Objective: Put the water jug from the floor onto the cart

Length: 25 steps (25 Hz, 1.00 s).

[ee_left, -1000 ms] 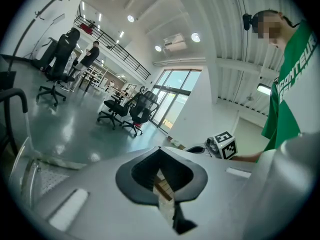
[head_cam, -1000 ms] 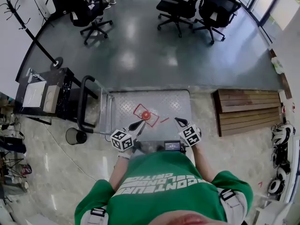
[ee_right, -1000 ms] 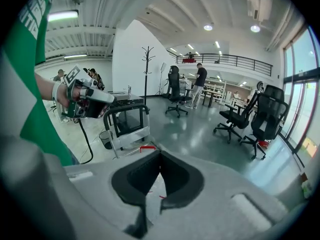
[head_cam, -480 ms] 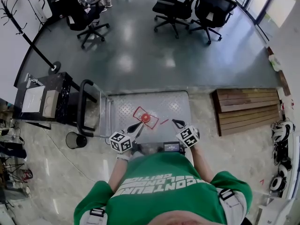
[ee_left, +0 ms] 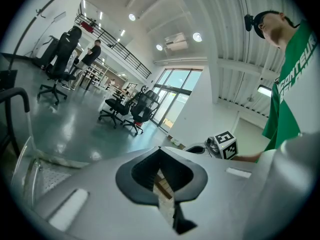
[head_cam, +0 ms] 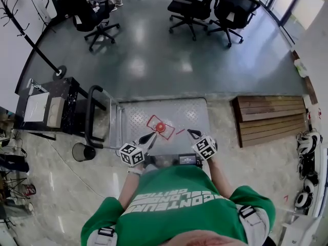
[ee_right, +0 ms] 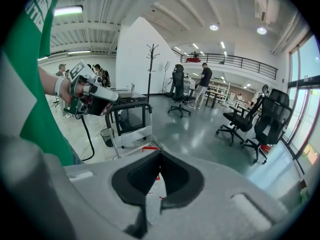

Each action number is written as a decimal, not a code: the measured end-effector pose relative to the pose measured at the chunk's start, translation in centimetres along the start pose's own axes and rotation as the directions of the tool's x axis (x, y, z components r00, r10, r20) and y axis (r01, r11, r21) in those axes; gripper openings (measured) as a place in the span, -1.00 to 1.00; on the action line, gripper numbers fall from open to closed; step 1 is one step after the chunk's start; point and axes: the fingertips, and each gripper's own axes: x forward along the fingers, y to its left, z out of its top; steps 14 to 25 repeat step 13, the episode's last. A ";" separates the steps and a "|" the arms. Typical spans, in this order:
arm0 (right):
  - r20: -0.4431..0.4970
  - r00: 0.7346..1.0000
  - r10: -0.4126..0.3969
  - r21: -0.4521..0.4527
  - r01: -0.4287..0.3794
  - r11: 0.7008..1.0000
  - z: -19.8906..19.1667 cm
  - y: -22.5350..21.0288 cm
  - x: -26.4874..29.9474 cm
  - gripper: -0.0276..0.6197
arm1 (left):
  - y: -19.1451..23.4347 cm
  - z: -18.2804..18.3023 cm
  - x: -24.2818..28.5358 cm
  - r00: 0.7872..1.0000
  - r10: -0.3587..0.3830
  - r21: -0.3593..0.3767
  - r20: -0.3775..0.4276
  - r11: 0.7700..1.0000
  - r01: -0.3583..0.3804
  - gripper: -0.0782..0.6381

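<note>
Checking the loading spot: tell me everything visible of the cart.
The cart is a low platform trolley with a silvery diamond-plate deck and a black tubular handle upright at its left end in the head view. It stands on the floor before the person. A red-outlined square is marked on the deck, a small red round thing at its middle. The left tongs and right tongs, both shut and empty, hang over its near edge.

Bright ceiling lights (ee_left: 197, 36), glare patches on glossy floor (head_cam: 138, 65), fisheye-bent dark edges, foreground perhaps soft
</note>
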 end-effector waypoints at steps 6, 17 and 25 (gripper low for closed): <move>0.000 1.000 0.000 -0.005 0.000 1.000 0.1 0.4 0.5 -0.93 | 0.5 0.0 -0.6 1.000 0.007 -0.004 0.001 1.000 -0.007 -0.74; 0.015 1.000 0.000 -0.008 0.000 1.000 0.6 0.3 0.7 -0.93 | 0.7 0.3 -0.5 1.000 0.008 0.001 0.006 1.000 -0.008 -0.75; 0.015 1.000 0.000 -0.008 0.000 1.000 0.6 0.3 0.7 -0.93 | 0.7 0.3 -0.5 1.000 0.008 0.001 0.006 1.000 -0.008 -0.75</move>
